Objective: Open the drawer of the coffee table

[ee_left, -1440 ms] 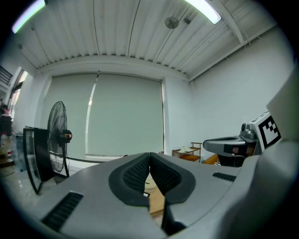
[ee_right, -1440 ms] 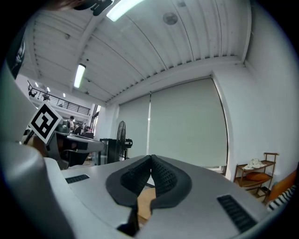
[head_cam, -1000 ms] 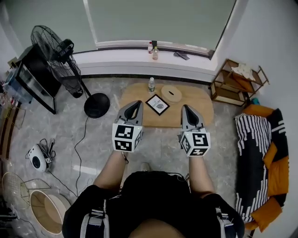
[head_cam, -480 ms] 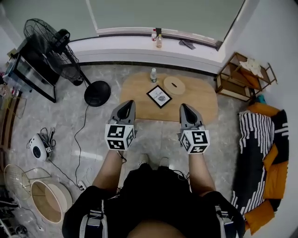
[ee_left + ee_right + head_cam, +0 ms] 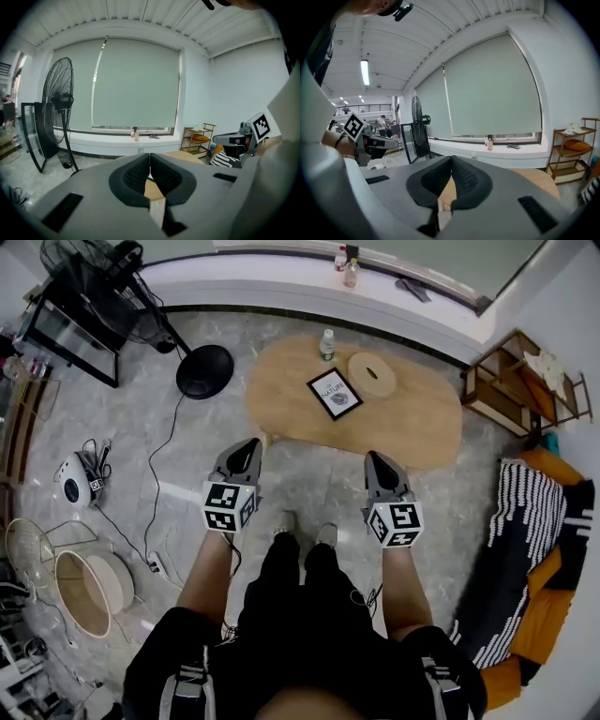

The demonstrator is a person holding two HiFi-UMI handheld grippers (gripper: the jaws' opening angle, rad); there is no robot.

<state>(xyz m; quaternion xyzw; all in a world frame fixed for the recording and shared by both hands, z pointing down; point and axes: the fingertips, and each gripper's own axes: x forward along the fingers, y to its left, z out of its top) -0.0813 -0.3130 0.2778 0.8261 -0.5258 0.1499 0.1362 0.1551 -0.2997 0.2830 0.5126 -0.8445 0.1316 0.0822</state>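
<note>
- We see the oval light-wood coffee table (image 5: pixel 412 423) ahead of both grippers, standing on the grey marble floor (image 5: pixel 309 486). We cannot make out its drawer.
- Left gripper (image 5: pixel 251 444): tip near the worktop's near-left end, apart from it. Jaws pressed together, nothing between them.
- Right gripper (image 5: pixel 374 457): tip just short of the worktop's near edge, not touching. Jaws closed and empty.
- Both gripper views show the wooden top beyond the closed jaws.
- On the worktop: black framed card (image 5: pixel 335 394), clear plastic bottle (image 5: pixel 326 343), round wooden disc (image 5: pixel 372 374).
</note>
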